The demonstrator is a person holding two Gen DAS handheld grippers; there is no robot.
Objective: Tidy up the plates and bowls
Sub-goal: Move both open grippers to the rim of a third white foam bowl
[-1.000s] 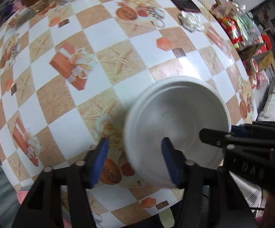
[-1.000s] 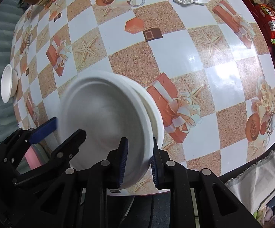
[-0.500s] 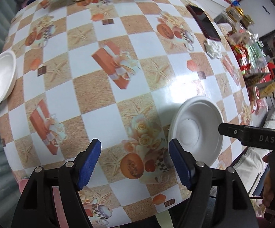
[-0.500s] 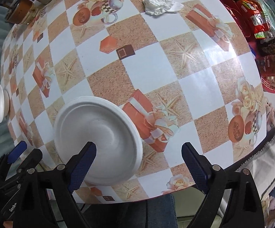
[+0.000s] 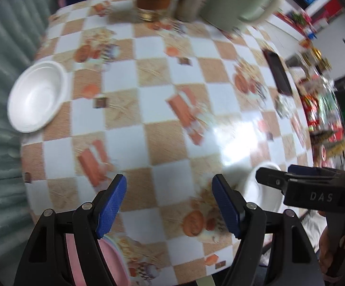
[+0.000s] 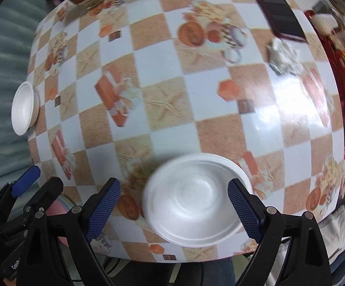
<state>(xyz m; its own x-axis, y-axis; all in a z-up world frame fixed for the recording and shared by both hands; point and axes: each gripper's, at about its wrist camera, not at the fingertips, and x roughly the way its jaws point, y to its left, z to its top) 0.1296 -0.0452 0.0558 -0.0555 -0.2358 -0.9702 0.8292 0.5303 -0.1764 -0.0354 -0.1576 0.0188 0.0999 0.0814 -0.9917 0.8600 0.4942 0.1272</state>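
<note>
Now both grippers gape wide, gripping nothing: the right gripper (image 6: 175, 212) hangs over the white plate stack (image 6: 194, 202) at the desk's (image 6: 163, 100) near edge; the left gripper (image 5: 170, 205) is beside it, a white bowl (image 5: 36, 95) well apart at the desk's left edge.

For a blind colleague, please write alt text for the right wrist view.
The open right gripper hovers over a stack of white plates near the edge of a checkered table, holding nothing. A white bowl sits at the far left edge, a dark phone at upper right.
</note>
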